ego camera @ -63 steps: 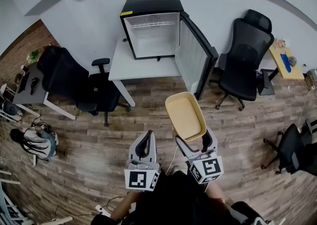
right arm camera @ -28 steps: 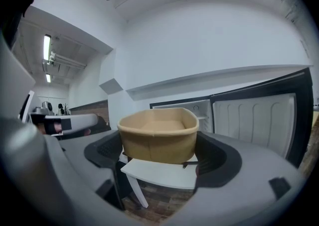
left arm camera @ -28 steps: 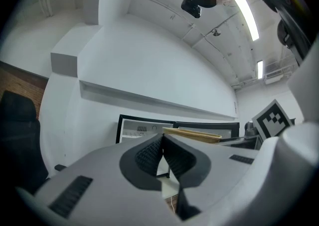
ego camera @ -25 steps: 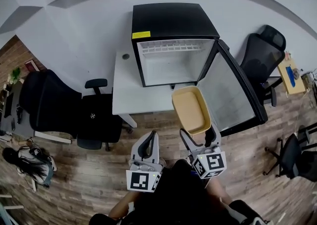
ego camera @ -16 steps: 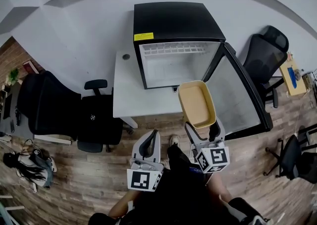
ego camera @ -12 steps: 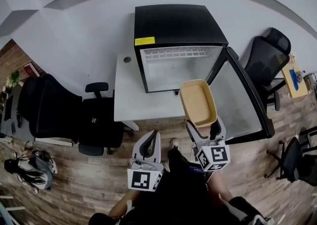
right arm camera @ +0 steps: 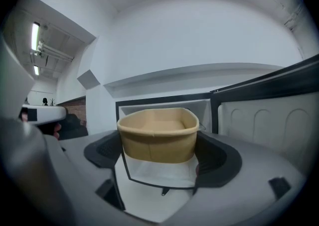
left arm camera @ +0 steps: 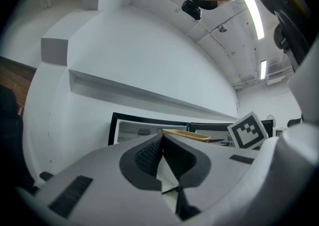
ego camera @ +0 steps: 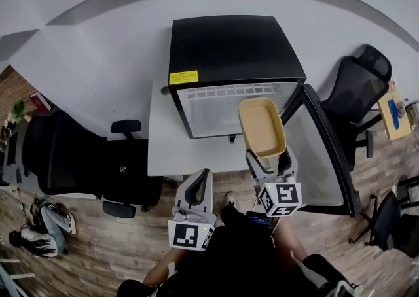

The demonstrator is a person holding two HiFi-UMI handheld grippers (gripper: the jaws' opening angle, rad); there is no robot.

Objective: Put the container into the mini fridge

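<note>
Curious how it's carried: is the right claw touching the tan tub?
Touching. Right gripper view: the right gripper clamps the container, jaws pressed against both its sides.

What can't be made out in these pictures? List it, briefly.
Head view: print on the yellow label of the mini fridge, too small to read.
Right gripper view: middle of the mini fridge interior, behind the container.
Left gripper view: the mini fridge's lower part, behind the left gripper.

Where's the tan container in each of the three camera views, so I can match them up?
Head view: the container is right of centre, before the open mini fridge.
Left gripper view: only its rim shows, low and right of centre.
Right gripper view: dead centre, held in the right gripper.
Shared landmark: the mini fridge, behind it in all three.
</note>
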